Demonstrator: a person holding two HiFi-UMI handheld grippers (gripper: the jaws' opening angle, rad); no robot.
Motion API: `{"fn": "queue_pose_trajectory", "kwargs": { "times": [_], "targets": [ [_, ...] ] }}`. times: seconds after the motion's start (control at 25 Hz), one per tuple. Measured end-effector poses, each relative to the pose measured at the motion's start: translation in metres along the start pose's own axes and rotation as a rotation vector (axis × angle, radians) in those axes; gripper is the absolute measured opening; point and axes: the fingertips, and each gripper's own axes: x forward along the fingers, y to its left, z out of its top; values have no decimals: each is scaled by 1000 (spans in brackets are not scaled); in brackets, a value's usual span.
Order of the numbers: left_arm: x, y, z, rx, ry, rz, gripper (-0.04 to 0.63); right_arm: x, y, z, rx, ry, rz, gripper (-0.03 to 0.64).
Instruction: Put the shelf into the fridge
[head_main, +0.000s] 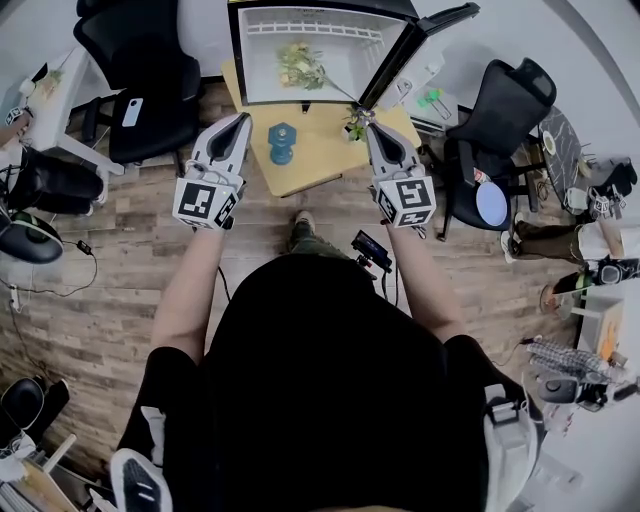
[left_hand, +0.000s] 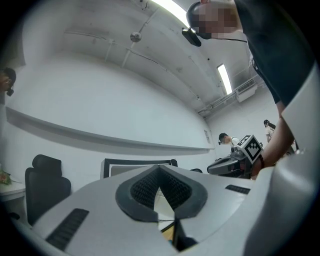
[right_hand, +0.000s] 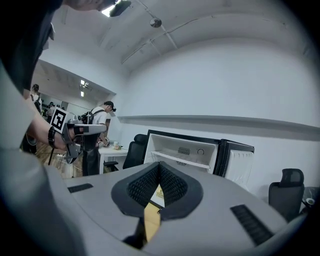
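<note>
We enter first the left hand-held gripper (head_main: 241, 121). Its jaws are pressed together at the tips with nothing between them. It hangs over the left edge of the table (head_main: 320, 165), short of the fridge (head_main: 238, 60). In its own view the jaws cover most of the fridge, and we see only the dark upper frame.

Next, a blue object (head_main: 282, 143) stands on the table between the two grippers. We cannot tell what it is.

Next, the shelf (right_hand: 181, 161) is a white ledge across the upper part of the open fridge. It sits inside the compartment, apart from both grippers. From the head view we make out only a thin rack line at the back of the cavity, and a bunch of flowers (head_main: 300, 66) overlaps the opening.

Last, the right hand-held gripper (head_main: 371, 127) also has its jaws closed on nothing. It is above the table's right part, near the lower edge of the open fridge door (head_main: 420, 45).
</note>
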Motion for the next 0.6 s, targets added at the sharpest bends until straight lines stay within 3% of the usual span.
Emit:
{"fn": "queue_pose_trajectory", "kwargs": {
  "times": [0.6],
  "targets": [
    [-25, -6, 0, -7, 4, 0, 18, -16, 18, -7, -1, 17, 12, 15]
  ]
}}
